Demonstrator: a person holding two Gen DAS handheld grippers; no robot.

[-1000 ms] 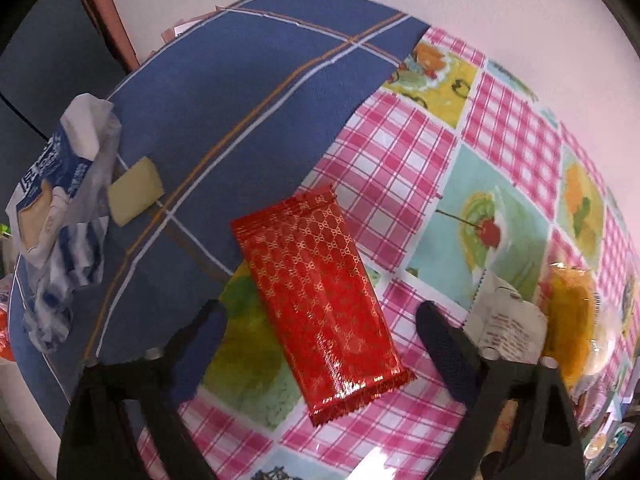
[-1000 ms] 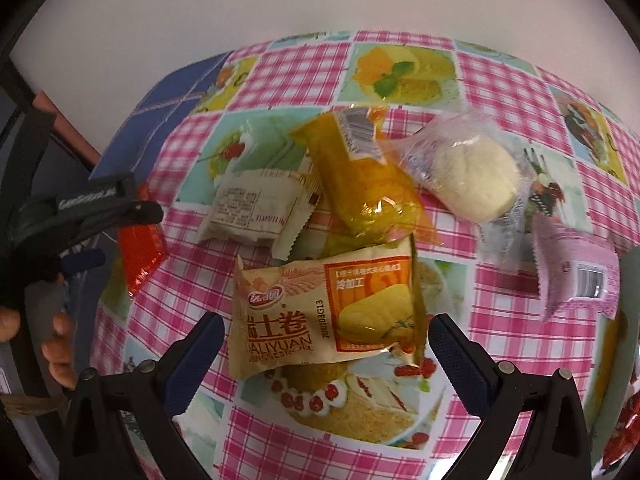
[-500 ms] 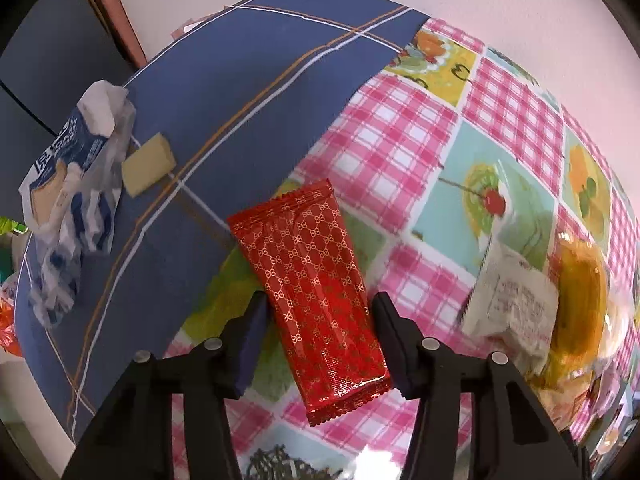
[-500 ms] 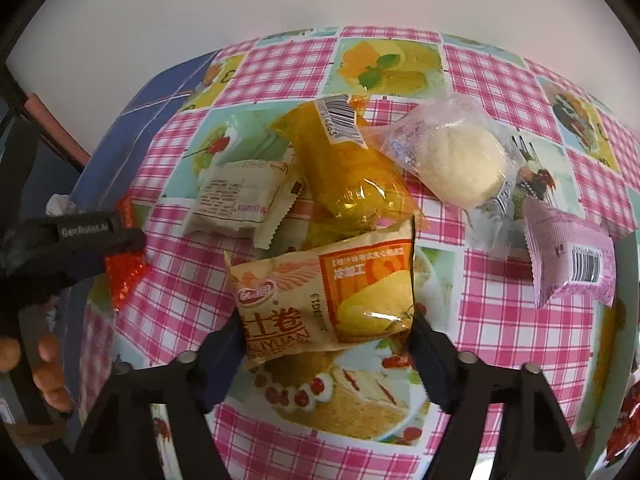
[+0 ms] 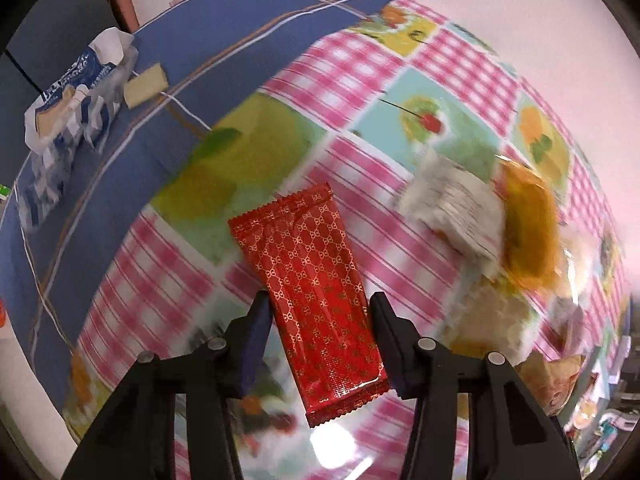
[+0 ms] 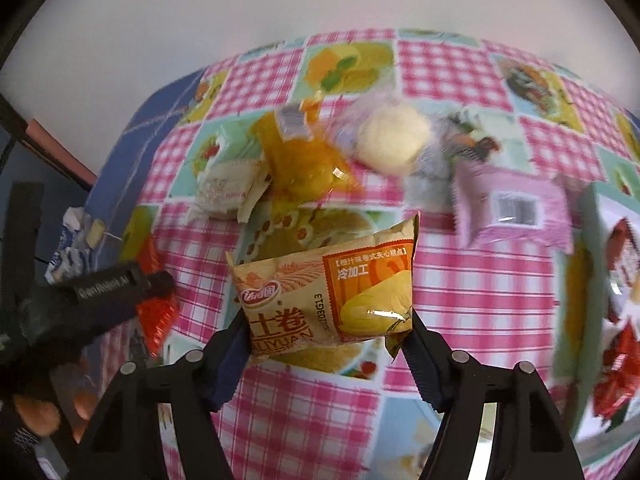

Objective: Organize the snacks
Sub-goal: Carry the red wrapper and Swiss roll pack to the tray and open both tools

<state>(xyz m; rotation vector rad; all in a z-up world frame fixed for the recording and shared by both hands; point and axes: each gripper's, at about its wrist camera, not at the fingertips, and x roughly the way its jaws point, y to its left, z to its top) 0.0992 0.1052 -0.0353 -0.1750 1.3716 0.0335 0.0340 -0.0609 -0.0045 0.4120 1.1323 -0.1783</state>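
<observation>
Lying at the far left of the left wrist view, a crumpled blue-and-white wrapper (image 5: 68, 120) is seen on a blue cloth (image 5: 208, 40), with a small pale block (image 5: 145, 86) just to its right. Further right, the blue cloth is overlapped by a pink checked tablecloth (image 5: 360, 76) printed with fruit and cake pictures. Near the middle, a red packet (image 5: 316, 292) with a gold pattern is clamped between the two fingers of the left gripper (image 5: 318, 340), one finger pressed against each long edge. To the right of it, a white packet (image 5: 452, 208) and an orange packet (image 5: 528, 232) are blurred, the two touching.

From the right wrist view, the left gripper (image 6: 132, 284) is seen at the far left with the red packet (image 6: 158, 316) held in it above the tablecloth (image 6: 448, 72). A tan cake-roll packet (image 6: 332, 300) is gripped by the right gripper (image 6: 326, 344), its fingers closed on the packet's lower corners. Beyond it, the white packet (image 6: 228, 188), the orange packet (image 6: 304, 164) and a clear bag holding a round cream bun (image 6: 392, 144) are ranged from left to right. A pink packet (image 6: 508, 208) lies further right, and red-wrapped snacks (image 6: 616, 384) are seen at the right edge, too blurred to be made out.
</observation>
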